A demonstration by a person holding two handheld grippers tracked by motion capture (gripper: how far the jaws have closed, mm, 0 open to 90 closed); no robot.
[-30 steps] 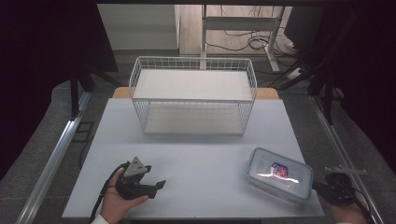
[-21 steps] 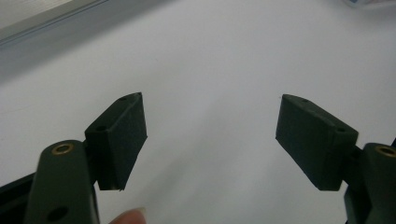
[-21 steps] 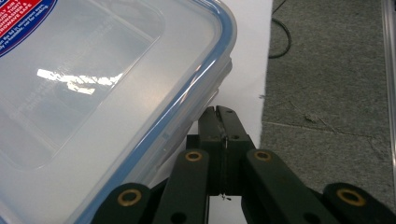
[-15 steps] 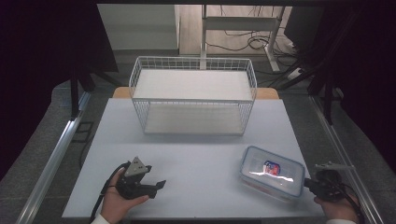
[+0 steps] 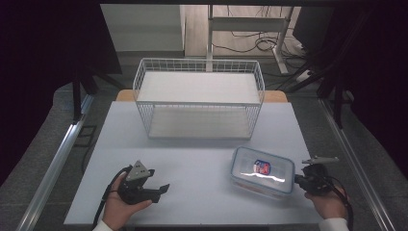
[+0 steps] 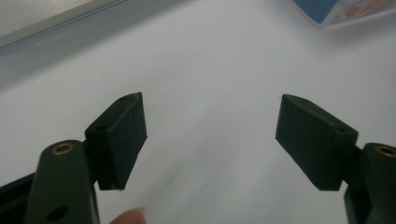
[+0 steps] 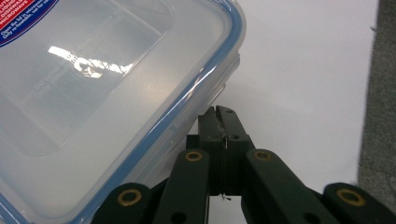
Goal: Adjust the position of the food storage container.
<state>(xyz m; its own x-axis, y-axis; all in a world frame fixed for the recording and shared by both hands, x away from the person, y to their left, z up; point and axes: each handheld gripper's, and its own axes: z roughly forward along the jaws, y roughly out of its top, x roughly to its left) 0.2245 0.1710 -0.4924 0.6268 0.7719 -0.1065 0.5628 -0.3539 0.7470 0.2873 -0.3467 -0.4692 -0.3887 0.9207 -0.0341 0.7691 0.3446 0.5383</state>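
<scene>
Pushing with my right gripper (image 5: 299, 179), I had slid the clear food container (image 5: 262, 172) leftward and a little away from the table's right edge; half a second before, it had lain nearer that edge, and a second before nearer yet. My right jaws were pressed tight together with nothing between them, their joined tips set against the container's near corner (image 7: 219, 88), just under the blue-rimmed lid. So this was a shove, not a grasp. The container lay flat on the white table (image 5: 192, 154), lid on, red-and-blue label up, on the right-hand side and in front of the wire basket (image 5: 199, 98), well apart from it.

My left gripper (image 5: 159, 189) had not moved at all. It rested on the table at the near left, jaws spread and bare, with only the tabletop between the pads (image 6: 123, 135).

I judged the nudge meant to bring the container in from the edge, toward the middle where both grippers could get at it. The basket stood empty, so any placing there was not yet begun.
</scene>
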